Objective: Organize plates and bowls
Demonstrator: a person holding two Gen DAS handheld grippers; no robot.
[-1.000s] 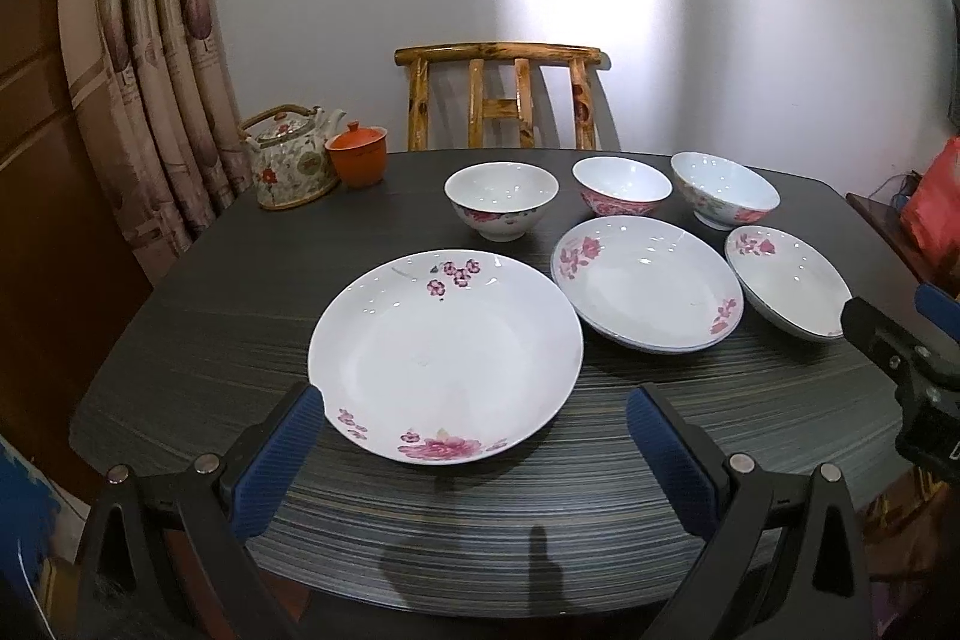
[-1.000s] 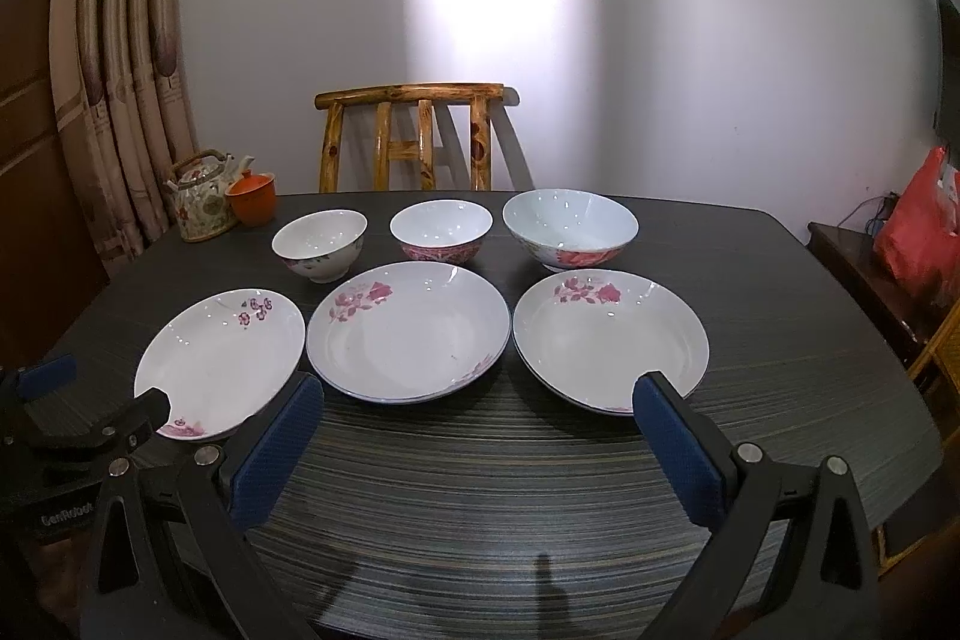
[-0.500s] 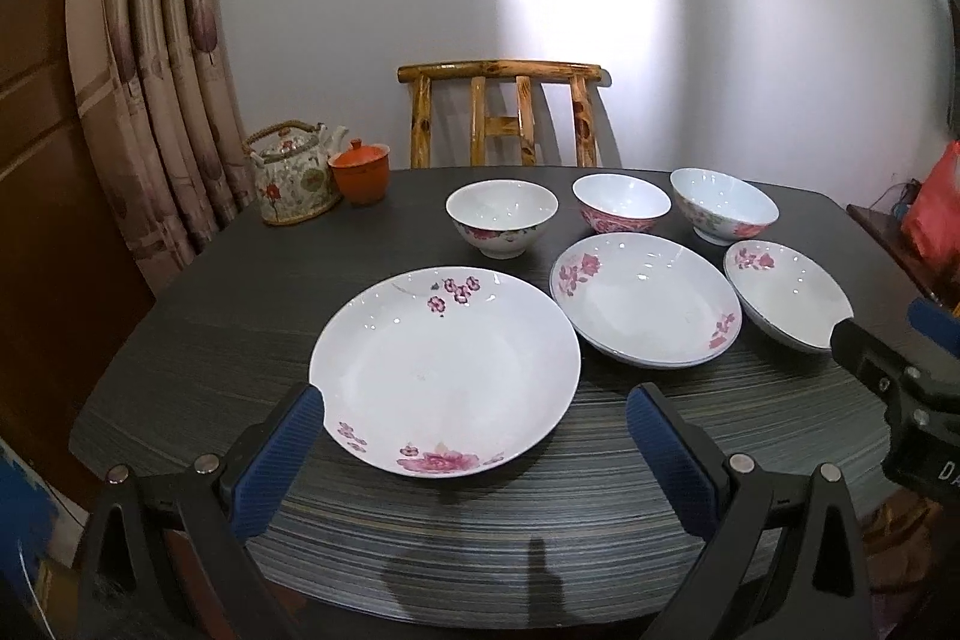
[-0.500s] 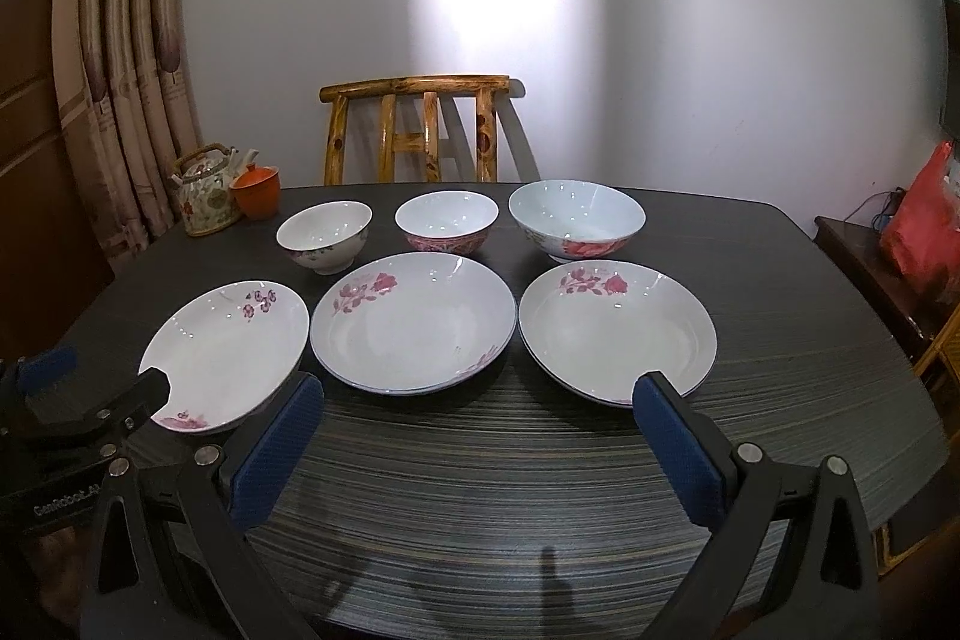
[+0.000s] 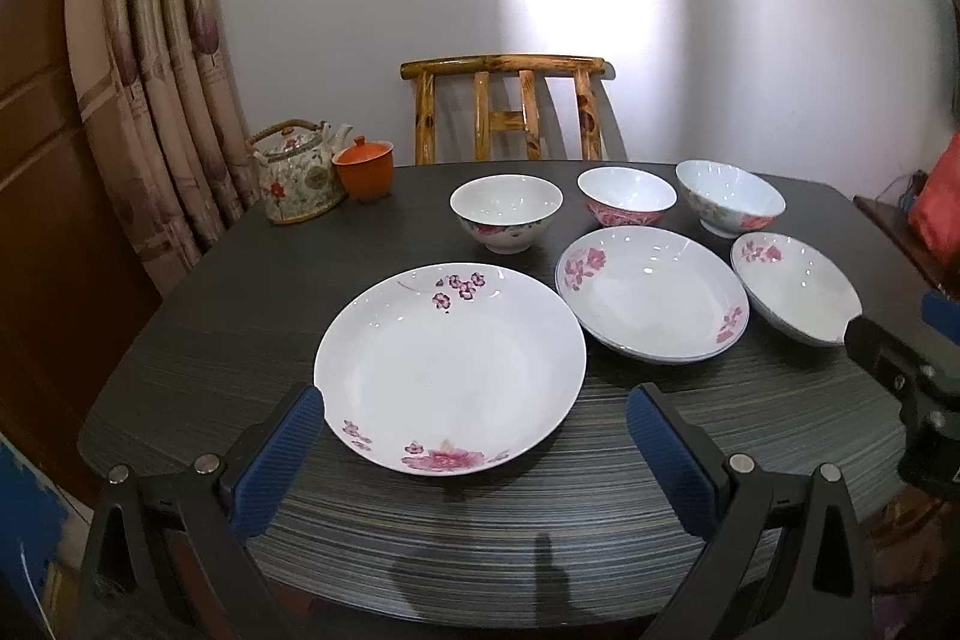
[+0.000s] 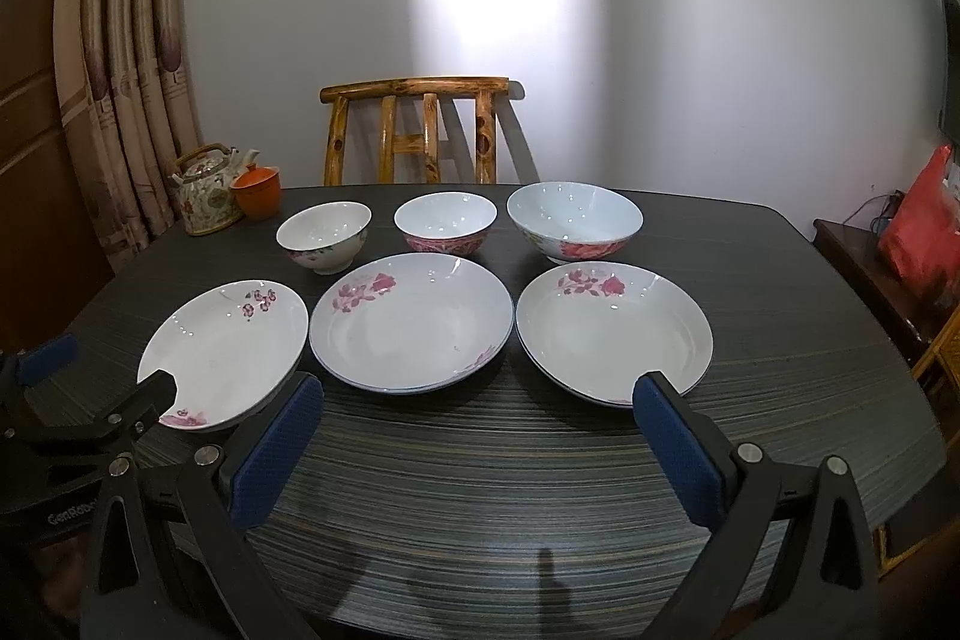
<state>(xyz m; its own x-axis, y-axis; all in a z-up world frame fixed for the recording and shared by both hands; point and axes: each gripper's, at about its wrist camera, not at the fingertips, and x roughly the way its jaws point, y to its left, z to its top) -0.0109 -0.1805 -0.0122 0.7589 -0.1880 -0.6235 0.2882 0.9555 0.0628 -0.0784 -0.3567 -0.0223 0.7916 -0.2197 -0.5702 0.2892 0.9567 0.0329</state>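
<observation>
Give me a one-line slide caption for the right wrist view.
Open right gripper faces three floral plates fronting three bowls on a dark table, teapot at far left.

Left gripper [image 5: 474, 445]: black plastic two-finger frame, ribbed blue rubber pads [image 5: 279, 454], silver round screws behind each pad. Right gripper [image 6: 477, 448]: identical build. White lettering, partly legible, marks the left unit's body in the right wrist view.

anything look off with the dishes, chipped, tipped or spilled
Nothing stands out. Three plates sit flat in a front row on the table, three bowls upright in a row behind them, all empty, no visible chips or spills. The left gripper and right gripper are open and hold nothing.
</observation>
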